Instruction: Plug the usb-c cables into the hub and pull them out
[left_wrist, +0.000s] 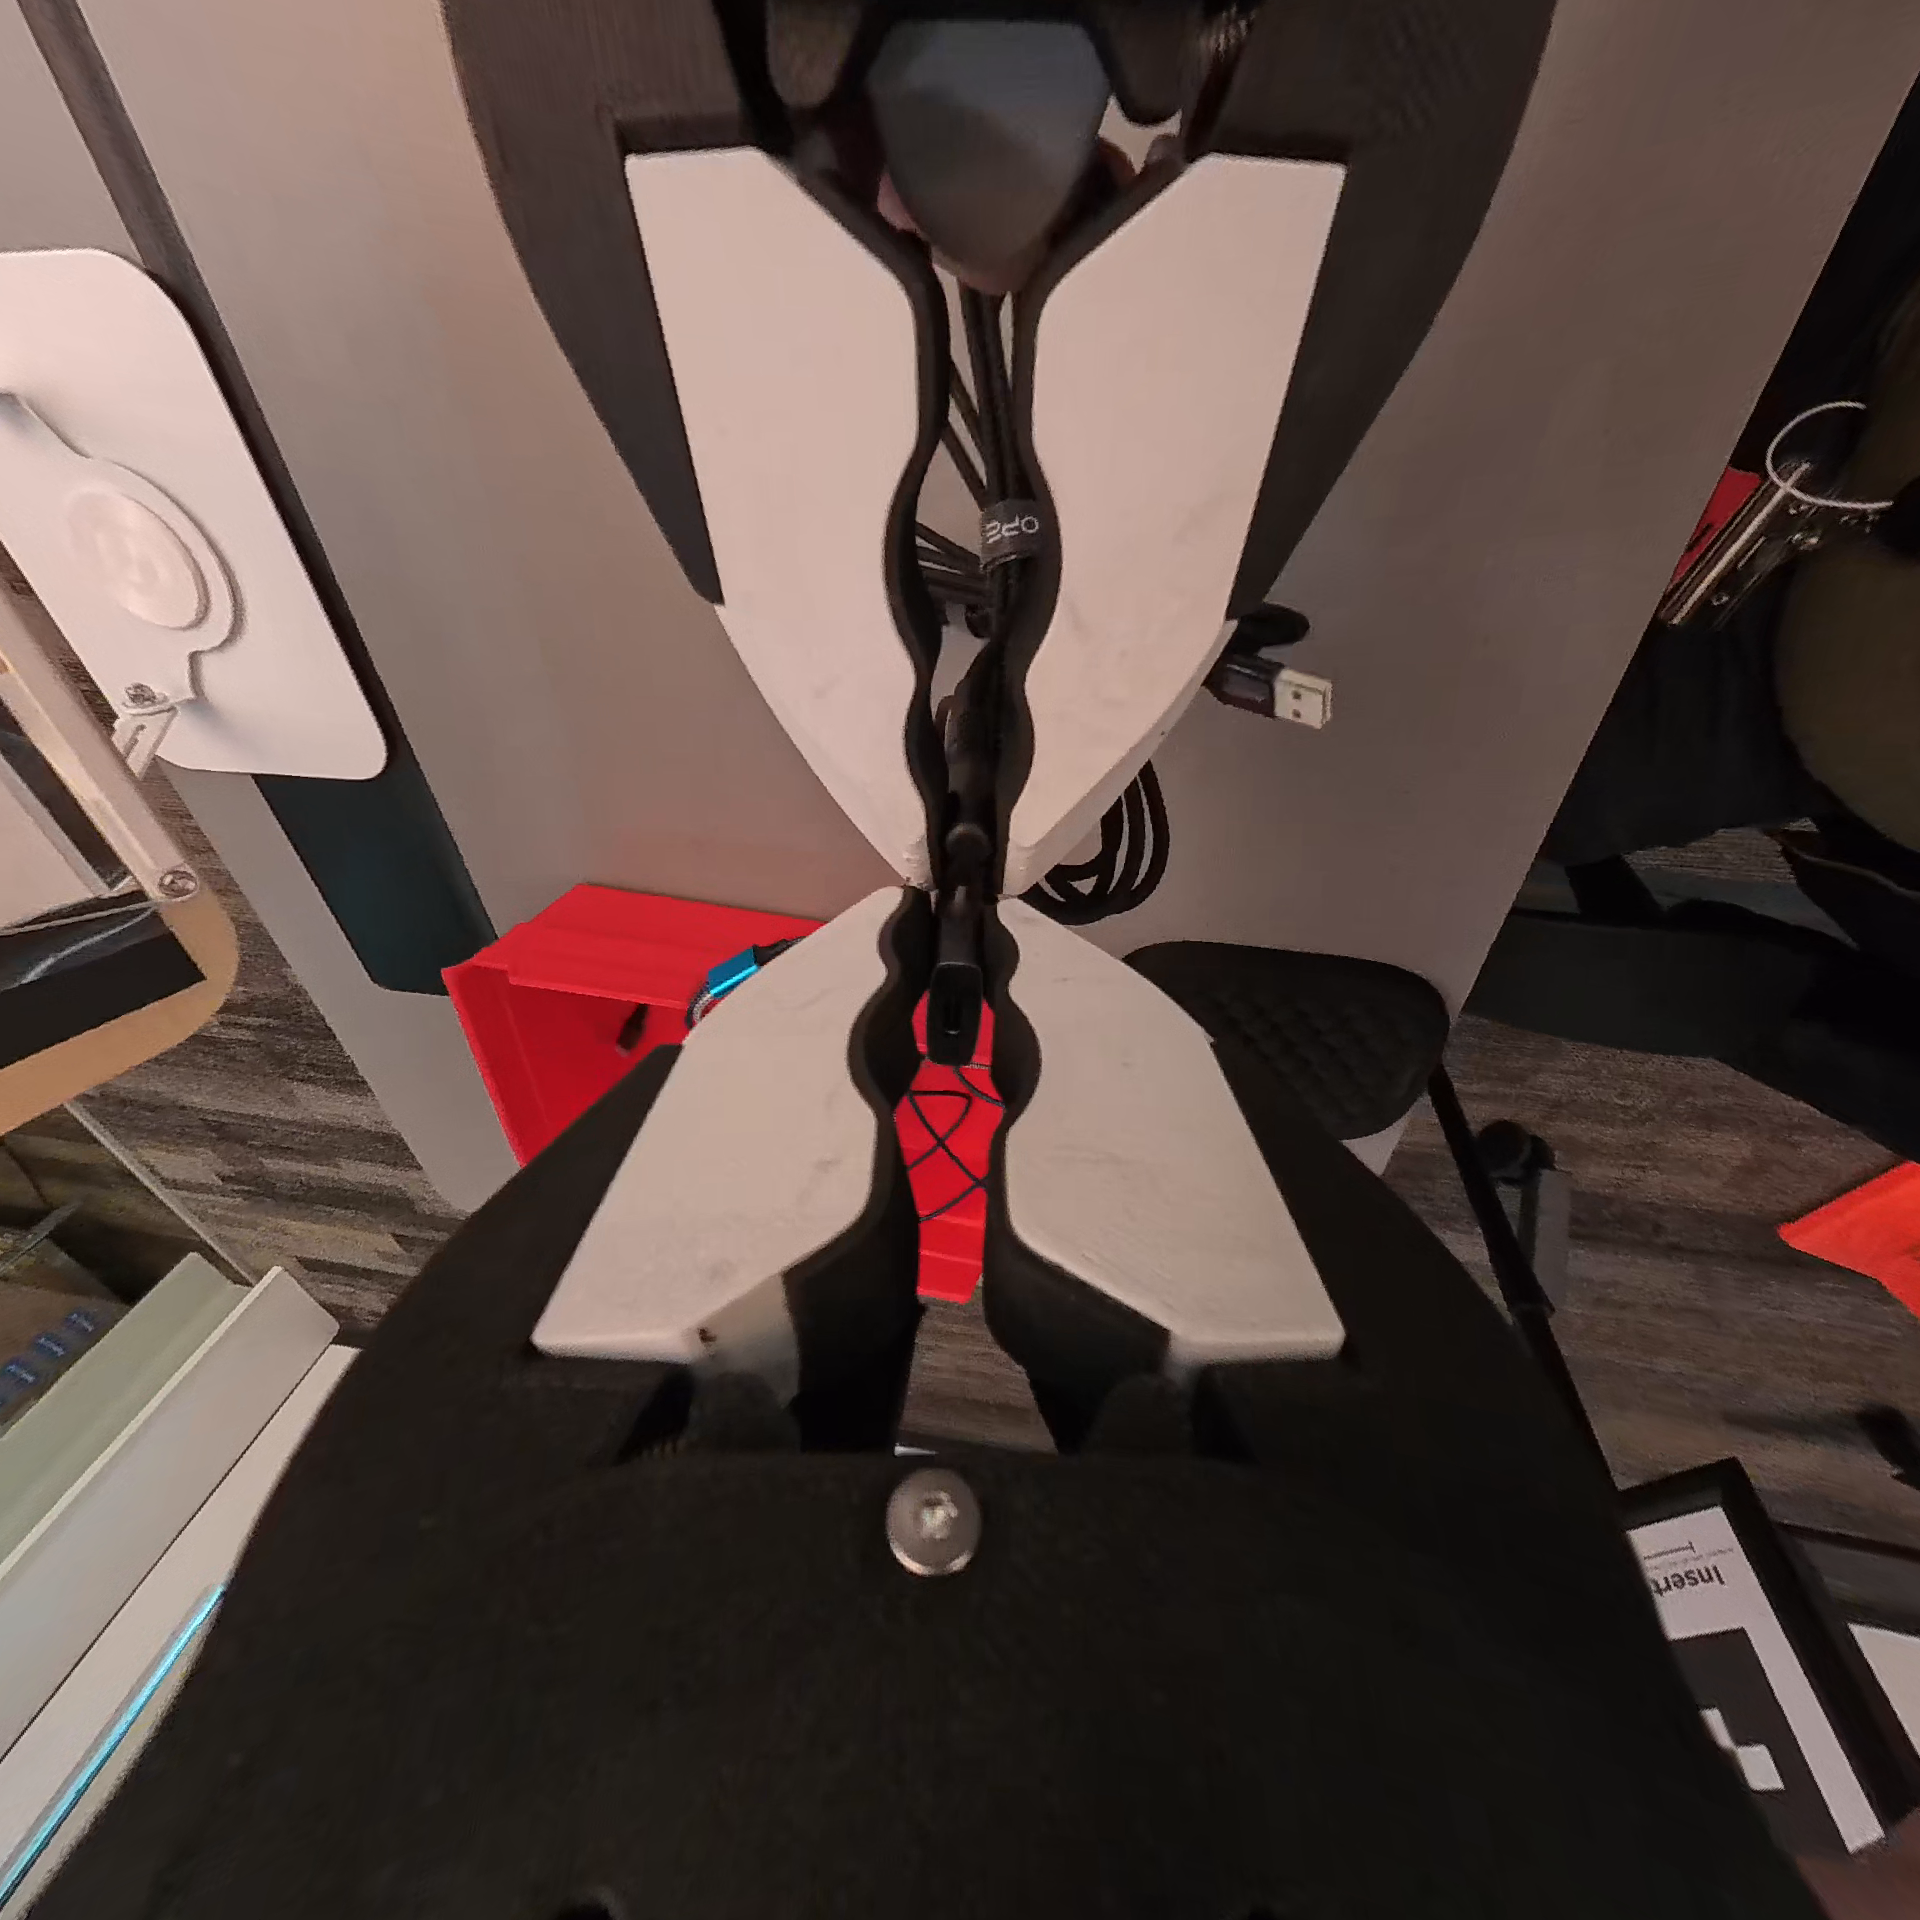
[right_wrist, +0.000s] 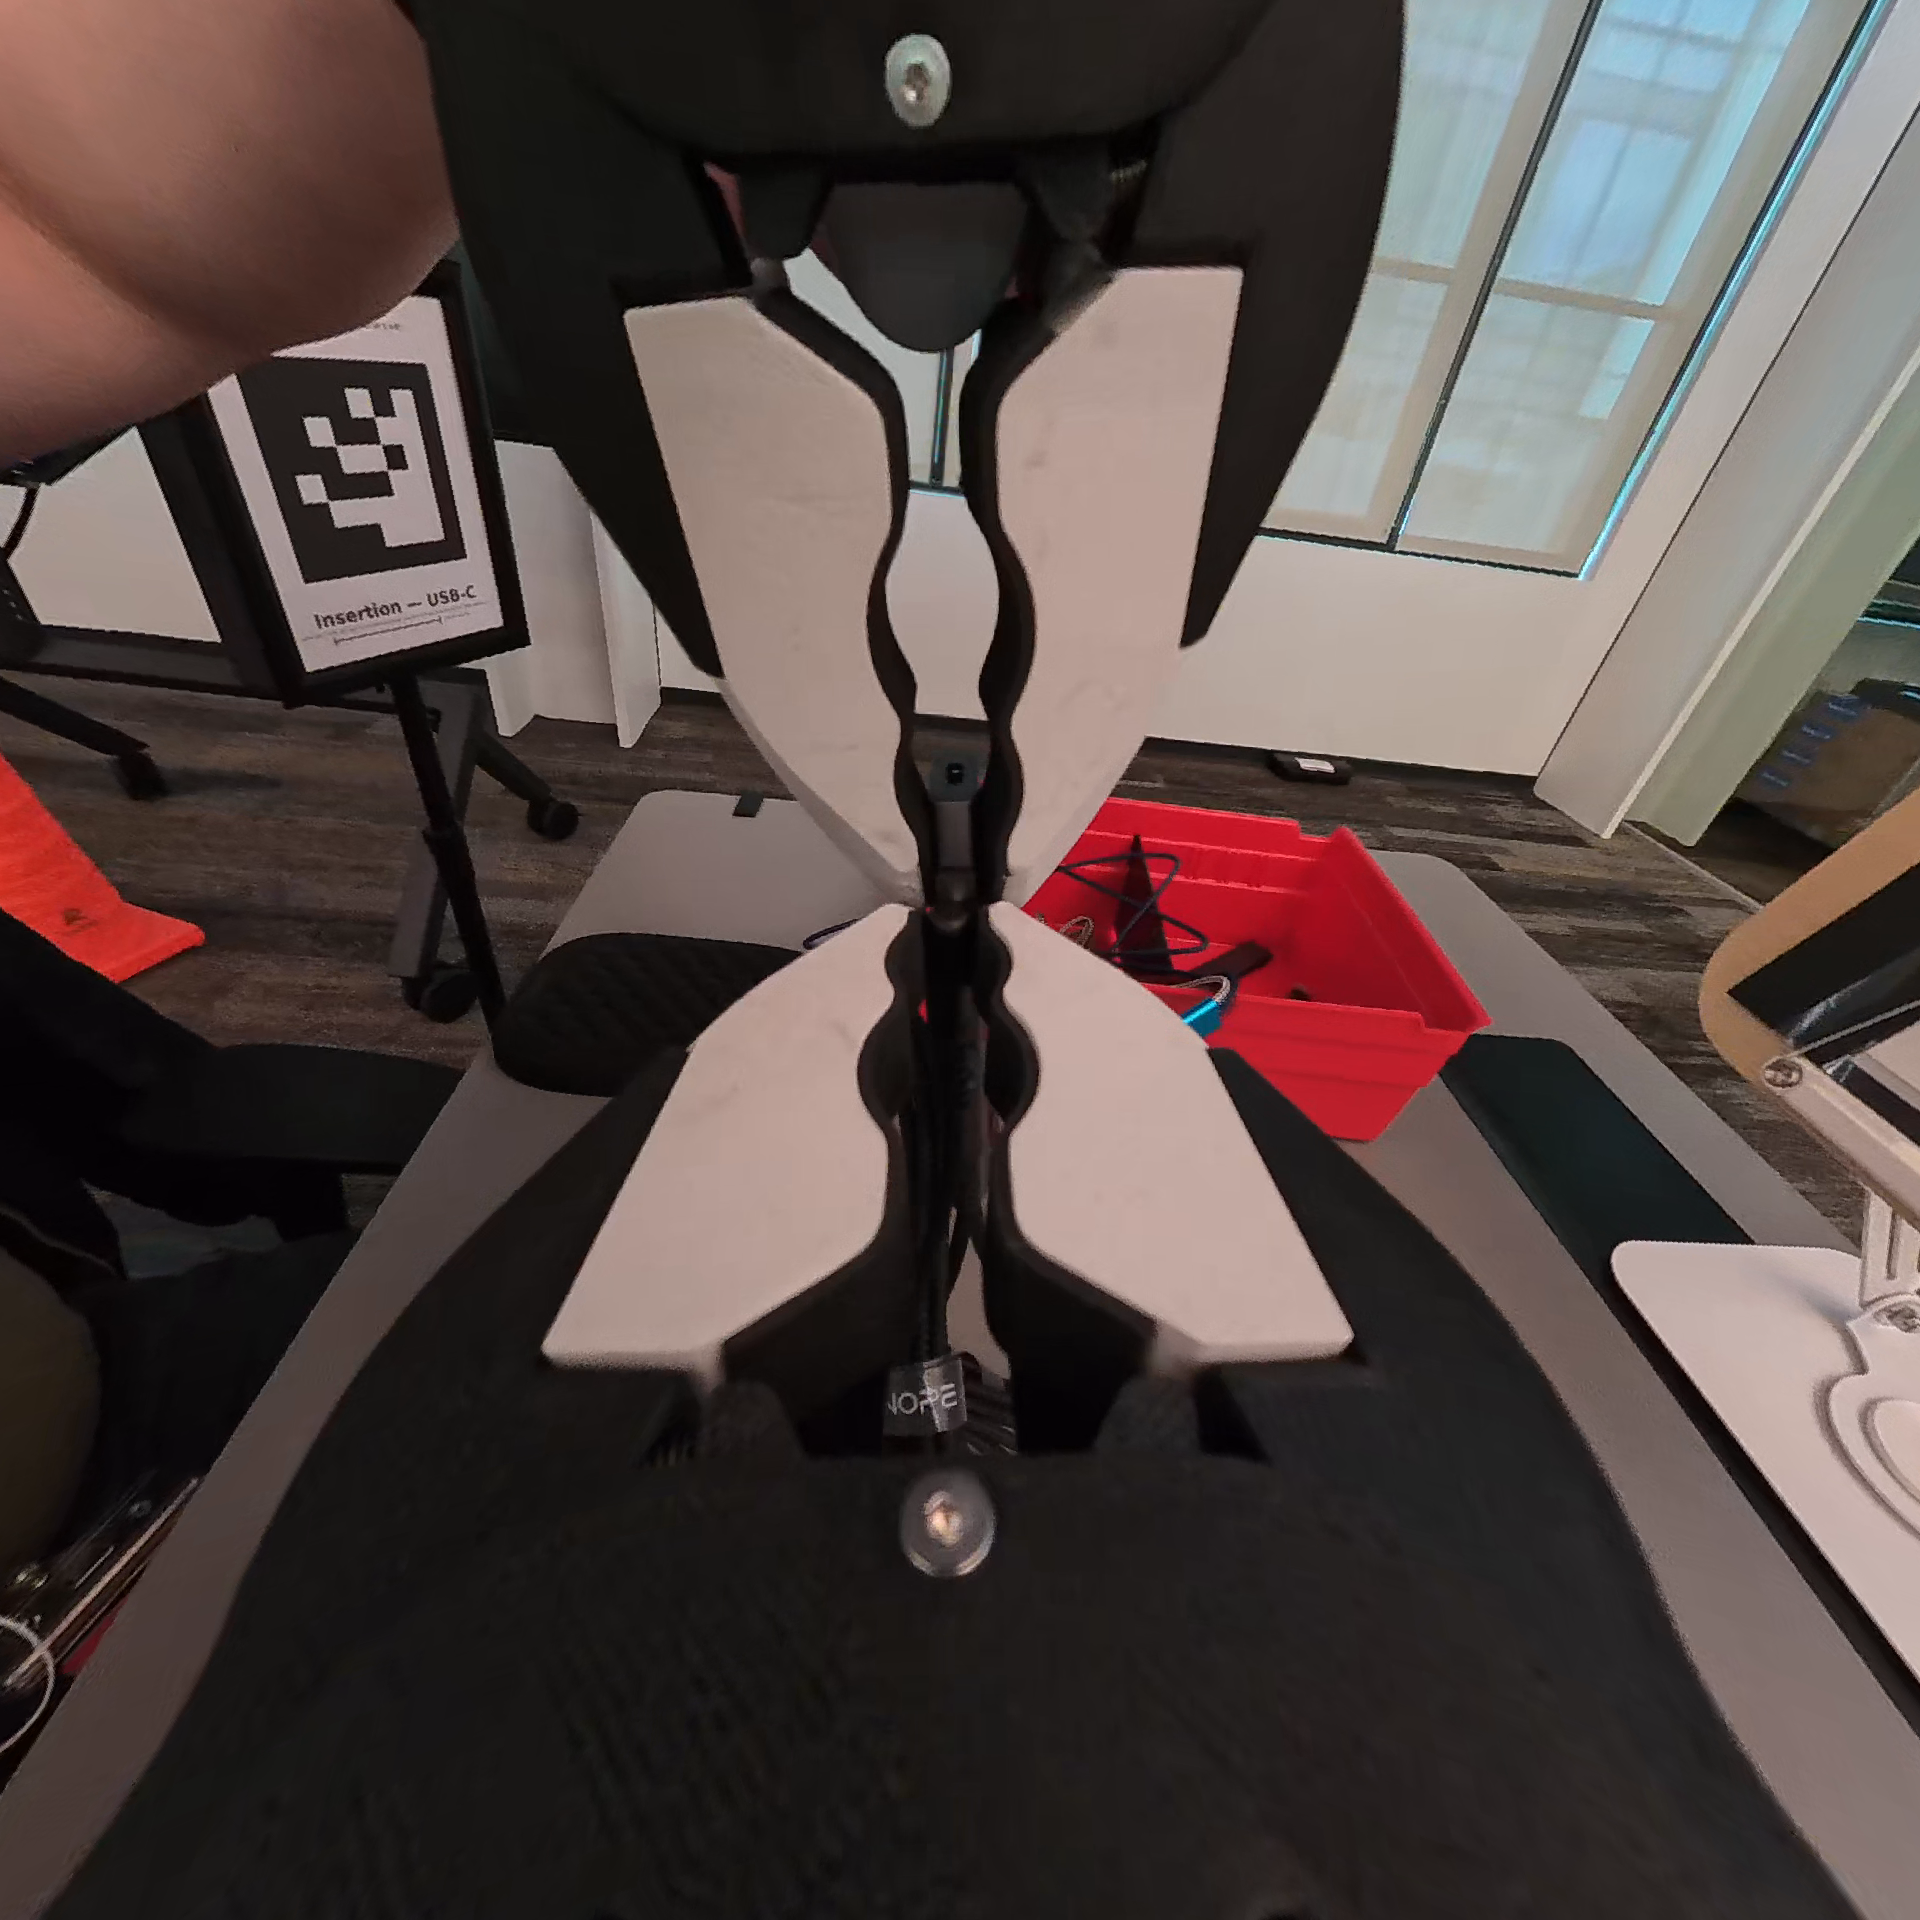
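Grey tabletop (right_wrist: 1621, 1382) lay below, a red plastic bin (right_wrist: 1340, 1049) at two o'clock. My left gripper (left_wrist: 951, 904) and right gripper (right_wrist: 951, 899) met tip to tip — both clenched on one black braided usb-c cable (right_wrist: 956, 1081). It looked light, limp, slippery; I judged the stiff black plug (left_wrist: 951, 1003) the better hold. I saw no hub.

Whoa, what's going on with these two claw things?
A person is working two hand-held claws, tip to tip above a grey table. The left claw pinches a black plug. The right claw grips a black cable bundle. The tips hide whether the two are joined. A red bin holding other cables sits behind.
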